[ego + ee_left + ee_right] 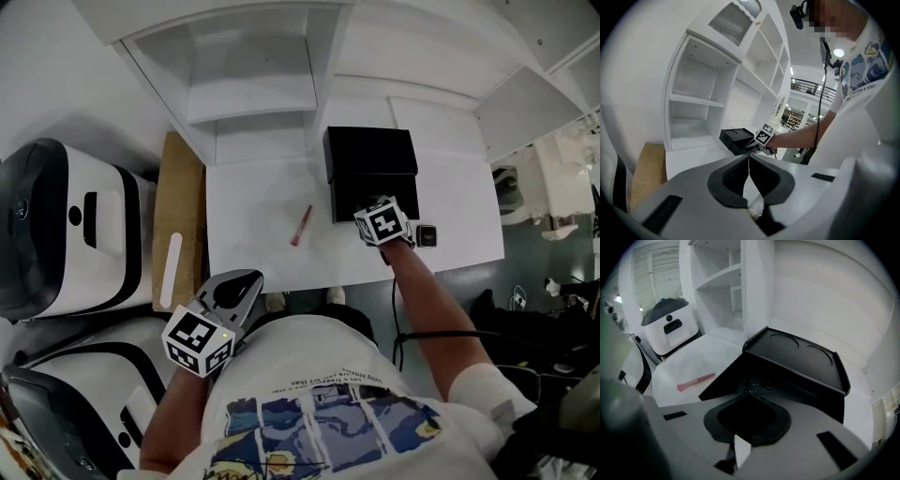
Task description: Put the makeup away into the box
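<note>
- Black box (797,357) stands open at the tips of the right gripper (749,389), its jaws pressed together with nothing seen between them.
- Pink makeup brush (695,381) lies on the table (689,362), well left of those jaws.
- Left gripper (749,159) has its jaws together and empty, the box far ahead.

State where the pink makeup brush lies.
In the head view the pink makeup brush lies on the white table, left of the black box, not touching it.

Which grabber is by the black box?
The right gripper: its tips are at the black box, while the left gripper hangs far back from it.
</note>
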`<state>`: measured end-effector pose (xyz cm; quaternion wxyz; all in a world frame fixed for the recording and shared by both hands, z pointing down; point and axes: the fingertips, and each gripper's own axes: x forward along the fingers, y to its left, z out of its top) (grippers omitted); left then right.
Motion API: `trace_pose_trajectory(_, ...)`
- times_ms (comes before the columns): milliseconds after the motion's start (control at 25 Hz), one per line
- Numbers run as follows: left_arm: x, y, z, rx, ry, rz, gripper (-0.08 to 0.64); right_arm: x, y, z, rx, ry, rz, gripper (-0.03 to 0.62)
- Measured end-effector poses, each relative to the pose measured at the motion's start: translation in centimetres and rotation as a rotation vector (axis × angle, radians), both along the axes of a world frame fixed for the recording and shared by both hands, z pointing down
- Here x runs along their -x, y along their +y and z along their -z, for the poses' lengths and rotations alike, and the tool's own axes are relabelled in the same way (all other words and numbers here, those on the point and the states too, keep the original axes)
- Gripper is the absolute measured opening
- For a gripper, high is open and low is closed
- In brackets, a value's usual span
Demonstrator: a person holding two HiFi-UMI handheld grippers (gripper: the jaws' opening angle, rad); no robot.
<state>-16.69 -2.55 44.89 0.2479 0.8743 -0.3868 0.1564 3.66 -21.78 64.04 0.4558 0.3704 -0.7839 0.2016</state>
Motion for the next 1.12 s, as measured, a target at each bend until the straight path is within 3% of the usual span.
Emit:
trace_pose_trajectory(320, 0.8, 0.7, -0.4, 0.014, -0.002, -0.018, 0.015, 1.0, 0.4, -0.1, 0.026, 0.014, 0.026, 0.034)
trace_pose_trajectory(640, 0.6, 0.9, -0.4, 0.015, 0.0, -0.026, 0.015, 1.6, 0.8, 0.3, 0.038, -0.039, 0.045, 0.053)
trace_pose_trajectory(800, 0.1, 0.9, -0.4, 0.016, 0.001, -0.034, 0.015, 0.9, 0.6, 1.0, 0.003, -0.053, 0.048, 0.126)
trace_pose_trajectory(1120, -2.8, -0.3, 0.3, -0.004, 0.009, -0.086, 0.015, -1.0, 1.4, 7.3, -0.147, -0.172, 0.016, 0.132)
